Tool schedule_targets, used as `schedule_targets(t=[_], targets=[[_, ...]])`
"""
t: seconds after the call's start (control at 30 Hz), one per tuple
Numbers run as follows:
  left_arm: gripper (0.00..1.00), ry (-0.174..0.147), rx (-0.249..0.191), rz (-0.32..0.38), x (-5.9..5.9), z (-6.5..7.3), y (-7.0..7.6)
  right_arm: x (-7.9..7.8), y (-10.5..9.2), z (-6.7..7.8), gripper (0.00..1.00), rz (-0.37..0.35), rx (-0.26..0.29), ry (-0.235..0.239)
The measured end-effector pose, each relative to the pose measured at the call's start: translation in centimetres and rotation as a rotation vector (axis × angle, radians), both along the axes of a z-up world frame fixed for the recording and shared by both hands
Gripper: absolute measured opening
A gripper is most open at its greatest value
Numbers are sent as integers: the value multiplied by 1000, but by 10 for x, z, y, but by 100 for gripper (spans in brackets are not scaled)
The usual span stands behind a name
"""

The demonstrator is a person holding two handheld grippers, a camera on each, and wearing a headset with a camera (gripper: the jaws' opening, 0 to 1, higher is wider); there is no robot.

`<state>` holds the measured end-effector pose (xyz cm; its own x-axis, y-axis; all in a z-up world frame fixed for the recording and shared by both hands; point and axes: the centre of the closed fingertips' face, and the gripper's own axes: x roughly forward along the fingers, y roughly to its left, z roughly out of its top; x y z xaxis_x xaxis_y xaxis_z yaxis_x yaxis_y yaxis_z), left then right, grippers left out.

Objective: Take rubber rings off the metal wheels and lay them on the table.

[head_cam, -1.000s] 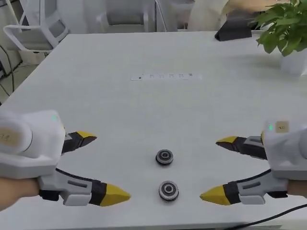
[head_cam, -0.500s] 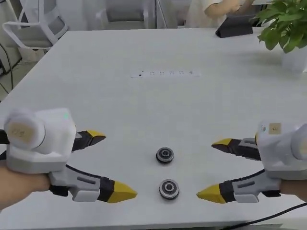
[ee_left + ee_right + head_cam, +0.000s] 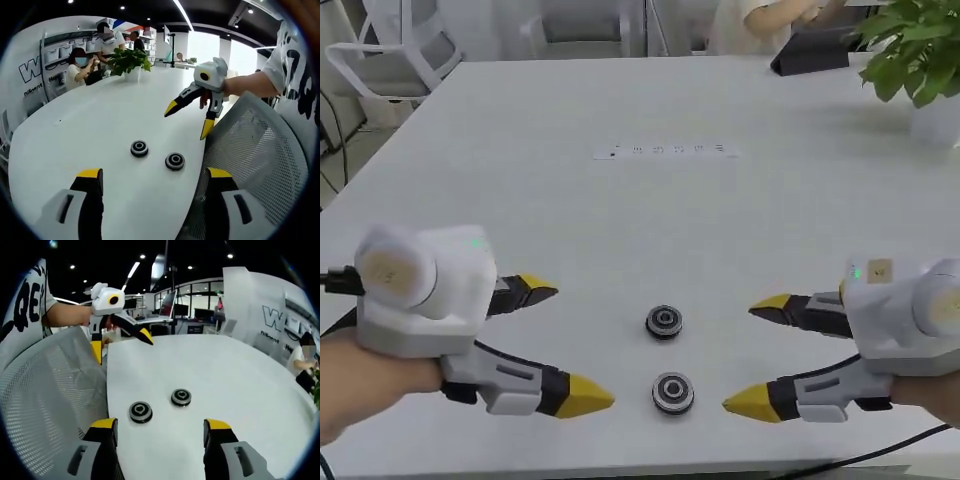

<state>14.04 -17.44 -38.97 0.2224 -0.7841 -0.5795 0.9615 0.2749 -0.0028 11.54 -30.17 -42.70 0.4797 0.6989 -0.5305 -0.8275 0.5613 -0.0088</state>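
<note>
Wheels (image 3: pixel 663 323) sit between spread left tool (image 3: pixel 582 345) and spread right tool (image 3: pixel 738 355); gripper views reveal mesh chair (image 3: pixel 250 150).

White table (image 3: pixel 620 100), potted plant (image 3: pixel 912 48), office chair (image 3: pixel 392 52)

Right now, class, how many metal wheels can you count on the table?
2. The far wheel and the near wheel lie close together on the table, the near wheel by the front edge. None seems hidden.
</note>
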Motion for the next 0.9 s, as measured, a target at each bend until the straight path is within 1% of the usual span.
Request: schedule_targets(t=[0.13,0.4,0.53,0.9], targets=[[80,-2,2,-14,-1,0,-4,0,2,-1,67,2,4,2],[77,3,13,-36,-2,-4,-9,0,5,-4,64,14,3,4],[76,5,9,-46,-3,-4,-14,0,7,-6,63,15,14,11],[69,8,19,-88,-6,-10,-25,-2,12,-13,59,37,9,22]])
